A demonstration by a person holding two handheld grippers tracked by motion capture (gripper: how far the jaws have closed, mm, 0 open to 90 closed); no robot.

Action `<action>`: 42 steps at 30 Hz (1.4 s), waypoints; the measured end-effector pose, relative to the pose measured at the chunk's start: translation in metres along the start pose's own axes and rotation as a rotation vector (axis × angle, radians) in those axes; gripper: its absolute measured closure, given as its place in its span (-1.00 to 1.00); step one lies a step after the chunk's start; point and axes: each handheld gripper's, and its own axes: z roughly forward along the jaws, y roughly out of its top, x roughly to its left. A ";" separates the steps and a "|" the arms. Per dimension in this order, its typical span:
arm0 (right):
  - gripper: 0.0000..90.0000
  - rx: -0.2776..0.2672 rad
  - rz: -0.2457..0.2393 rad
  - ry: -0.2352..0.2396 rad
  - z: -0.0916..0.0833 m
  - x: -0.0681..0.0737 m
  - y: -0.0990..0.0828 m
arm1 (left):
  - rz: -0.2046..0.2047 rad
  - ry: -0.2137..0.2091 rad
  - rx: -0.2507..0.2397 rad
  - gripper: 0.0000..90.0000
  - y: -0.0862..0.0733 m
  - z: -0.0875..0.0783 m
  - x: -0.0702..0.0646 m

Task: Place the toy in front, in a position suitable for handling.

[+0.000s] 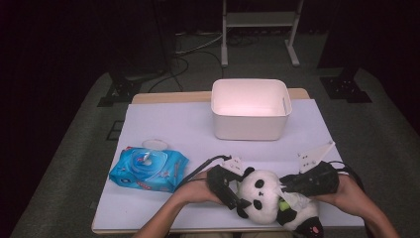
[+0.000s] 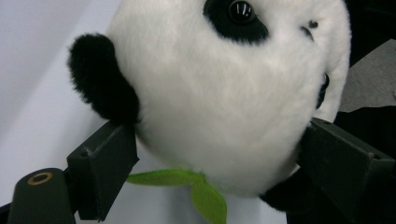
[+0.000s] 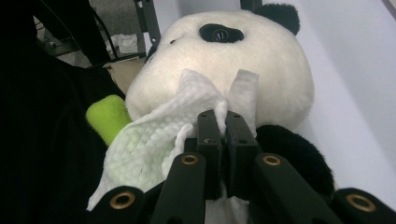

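Observation:
A black-and-white plush panda [image 1: 260, 196] lies near the table's front edge, with a green leaf [image 2: 196, 186] at its neck. My left gripper [image 1: 241, 188] comes in from the panda's left. Its jaws stand wide on either side of the head [image 2: 224, 93], and both pads touch the fur. My right gripper [image 3: 223, 116] is shut on a white wet wipe [image 3: 154, 140]. The wipe lies against the lower part of the panda's face [image 3: 261, 60], beside a green plush piece [image 3: 107, 116]. In the high view this right gripper [image 1: 287, 191] reaches in from the panda's right.
A blue pack of wet wipes [image 1: 148, 168] lies at the left, with a small white round lid [image 1: 154, 144] just behind it. A white plastic bin [image 1: 250, 124] stands at the back centre of the white table sheet [image 1: 163, 124].

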 end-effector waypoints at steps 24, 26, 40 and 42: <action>0.90 0.065 -0.067 0.001 0.036 -0.015 0.082 | -0.061 0.060 -0.079 -0.22 -0.031 -0.033 -0.002; 0.90 0.092 -0.078 0.004 0.044 -0.015 0.092 | -0.055 0.063 -0.078 -0.23 -0.032 -0.033 -0.003; 0.90 0.115 -0.053 0.010 0.038 -0.021 0.087 | 0.008 0.109 -0.083 -0.35 -0.033 -0.035 -0.005; 0.90 0.122 -0.052 0.003 0.033 -0.021 0.084 | 0.024 0.123 -0.083 -0.37 -0.032 -0.035 -0.006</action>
